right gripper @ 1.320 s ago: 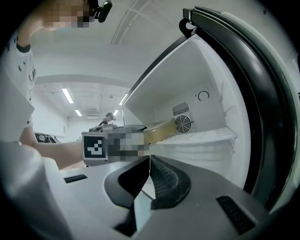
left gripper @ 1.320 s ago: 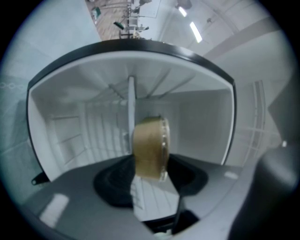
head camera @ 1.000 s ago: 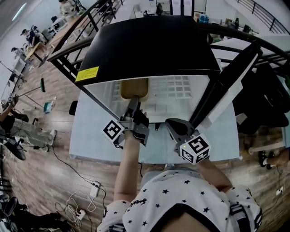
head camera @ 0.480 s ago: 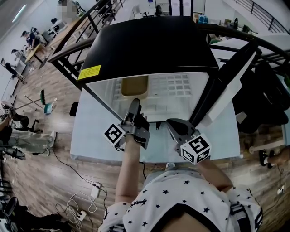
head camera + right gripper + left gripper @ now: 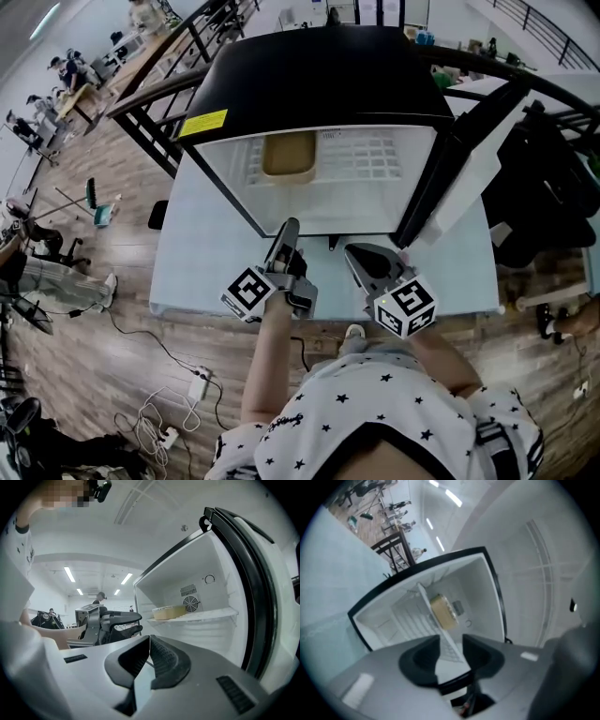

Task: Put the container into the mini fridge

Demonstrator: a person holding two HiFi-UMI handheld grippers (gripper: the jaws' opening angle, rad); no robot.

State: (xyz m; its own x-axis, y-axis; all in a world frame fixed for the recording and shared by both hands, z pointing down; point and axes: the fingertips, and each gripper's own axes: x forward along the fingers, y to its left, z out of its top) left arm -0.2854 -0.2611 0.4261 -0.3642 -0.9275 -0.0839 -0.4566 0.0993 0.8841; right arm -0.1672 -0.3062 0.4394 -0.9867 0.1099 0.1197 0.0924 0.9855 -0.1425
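The mini fridge (image 5: 319,84) stands open on the pale table (image 5: 187,272), its door (image 5: 469,169) swung to the right. The tan container (image 5: 289,155) rests on the wire shelf (image 5: 361,159) inside, at its left; it also shows in the left gripper view as the container (image 5: 443,612) and in the right gripper view as the container (image 5: 169,612). My left gripper (image 5: 289,230) hangs in front of the fridge opening, clear of the container; its jaws are closing with nothing between them (image 5: 451,641). My right gripper (image 5: 356,253) sits beside it near the door, jaws together and empty (image 5: 150,639).
The open door's edge (image 5: 253,583) stands close on the right of my right gripper. Black railings (image 5: 150,122) run behind the fridge. Cables (image 5: 178,412) lie on the wooden floor at the lower left. People sit at far desks (image 5: 56,75).
My left gripper let go of the container on the shelf and drew back out of the fridge toward me. The right gripper stayed put.
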